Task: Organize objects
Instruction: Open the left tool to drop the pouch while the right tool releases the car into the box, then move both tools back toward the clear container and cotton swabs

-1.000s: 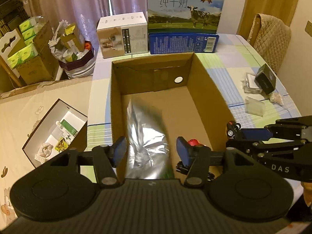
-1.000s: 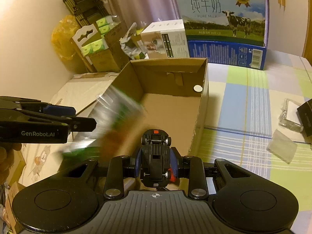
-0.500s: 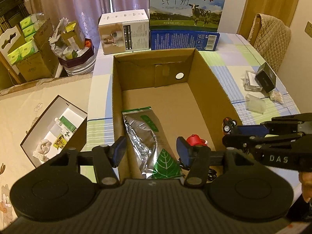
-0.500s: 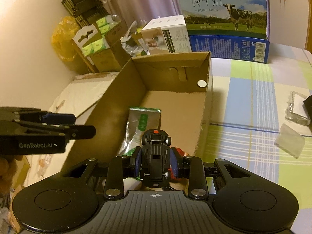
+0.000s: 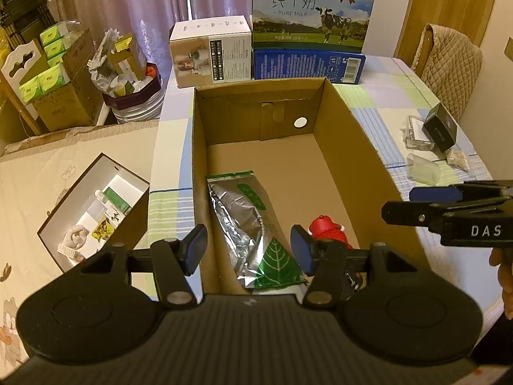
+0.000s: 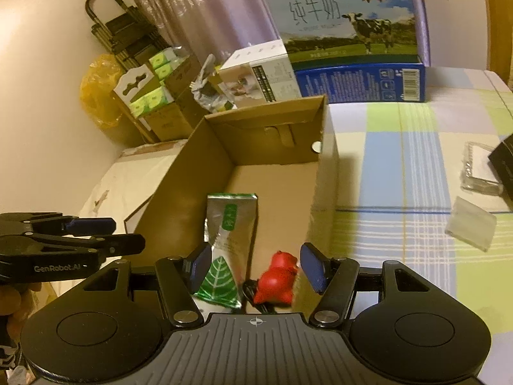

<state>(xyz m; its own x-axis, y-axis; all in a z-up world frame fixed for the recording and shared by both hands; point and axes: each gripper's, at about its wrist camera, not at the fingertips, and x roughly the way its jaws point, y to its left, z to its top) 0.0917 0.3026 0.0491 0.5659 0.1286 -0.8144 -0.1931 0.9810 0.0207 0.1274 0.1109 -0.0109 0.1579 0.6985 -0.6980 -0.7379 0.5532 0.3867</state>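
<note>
An open cardboard box (image 5: 352,147) (image 6: 266,118) stands on the checked tablecloth. A silver foil pouch (image 5: 247,218) (image 6: 229,224) with a green leaf print lies flat on its floor. To the right of the pouch, in the near corner, sits a red toy figure (image 5: 325,234) (image 6: 277,277). A dark shape (image 5: 351,280) lies next to the figure, and I cannot make out what it is. My left gripper (image 5: 249,250) (image 6: 128,234) hovers open over the box's near left wall. My right gripper (image 6: 256,266) (image 5: 397,203) is open above the near right corner, holding nothing.
A milk carton (image 5: 312,16) and a white product box (image 5: 210,53) stand behind the cardboard box. On the table to the right lie a small black box (image 5: 441,126) and clear plastic pieces (image 5: 423,170). A white open box (image 5: 96,205) lies on the bed at left.
The foil pouch fell from my open left gripper and now lies still in the box. My right gripper opened, and the black toy car it held is gone from between its fingers.
</note>
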